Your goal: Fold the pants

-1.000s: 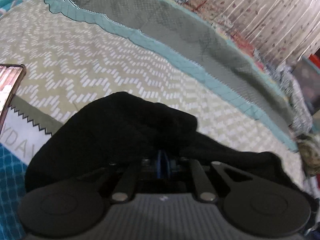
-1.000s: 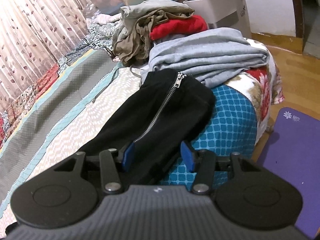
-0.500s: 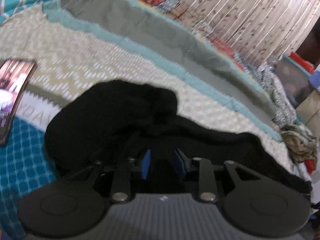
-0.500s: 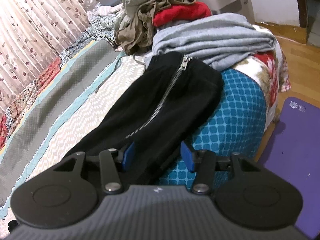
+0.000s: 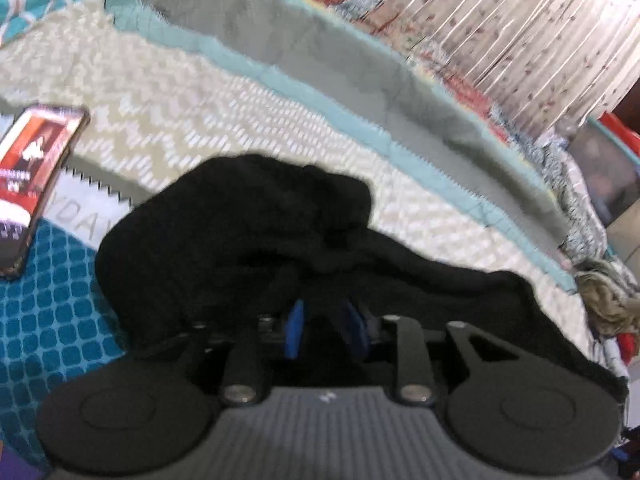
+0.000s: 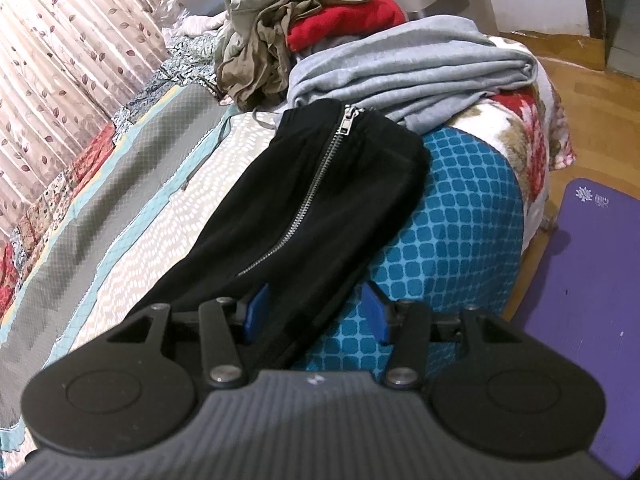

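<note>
The black pants (image 5: 240, 240) lie bunched in a heap on the bed in the left wrist view. My left gripper (image 5: 324, 332) is open just above the heap, its blue pads apart, holding nothing. In the right wrist view the pants (image 6: 320, 200) stretch out flat along the bed edge, with a silver zipper (image 6: 316, 184) running along them. My right gripper (image 6: 316, 314) is open over the near end of the pants at the edge, not gripping.
A phone (image 5: 32, 168) lies on the bed at the left. A pile of grey, red and olive clothes (image 6: 360, 52) sits beyond the pants. A purple mat (image 6: 592, 280) lies on the wooden floor. Curtains (image 6: 60, 40) hang behind the bed.
My left gripper has opened and let go of the bunched pants, pulling back slightly. My right gripper stays open and has drifted a little along the pants.
</note>
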A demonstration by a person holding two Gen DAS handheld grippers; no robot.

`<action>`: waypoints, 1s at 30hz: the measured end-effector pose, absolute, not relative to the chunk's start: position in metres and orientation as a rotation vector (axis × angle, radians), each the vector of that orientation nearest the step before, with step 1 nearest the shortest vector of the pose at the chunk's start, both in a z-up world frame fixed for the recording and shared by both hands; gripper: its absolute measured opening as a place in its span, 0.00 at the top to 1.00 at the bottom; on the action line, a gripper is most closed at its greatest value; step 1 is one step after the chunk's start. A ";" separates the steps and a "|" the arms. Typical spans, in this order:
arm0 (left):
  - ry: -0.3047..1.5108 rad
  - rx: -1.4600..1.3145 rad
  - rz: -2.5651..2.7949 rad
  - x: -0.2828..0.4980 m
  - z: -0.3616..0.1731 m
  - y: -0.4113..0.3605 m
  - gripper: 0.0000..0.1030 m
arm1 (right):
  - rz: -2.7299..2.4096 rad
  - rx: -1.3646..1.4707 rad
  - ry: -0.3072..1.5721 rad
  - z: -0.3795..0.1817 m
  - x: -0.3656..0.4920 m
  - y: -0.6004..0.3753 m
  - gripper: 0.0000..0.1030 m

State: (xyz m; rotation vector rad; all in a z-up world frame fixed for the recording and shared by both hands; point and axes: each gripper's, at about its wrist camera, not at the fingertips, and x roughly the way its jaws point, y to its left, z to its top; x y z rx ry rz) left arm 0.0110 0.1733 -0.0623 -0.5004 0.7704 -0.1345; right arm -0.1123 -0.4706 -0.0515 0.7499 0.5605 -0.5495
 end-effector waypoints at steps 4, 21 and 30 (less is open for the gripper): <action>0.716 -0.470 -0.204 0.002 -0.045 0.160 0.69 | -0.552 0.768 0.562 -0.055 -0.112 -0.475 0.48; 0.862 -0.520 -0.193 0.017 -0.090 0.162 0.78 | -0.559 0.828 0.576 -0.065 -0.113 -0.487 0.48; 0.864 -0.526 -0.198 0.017 -0.089 0.162 0.78 | -0.568 0.836 0.556 -0.062 -0.119 -0.495 0.48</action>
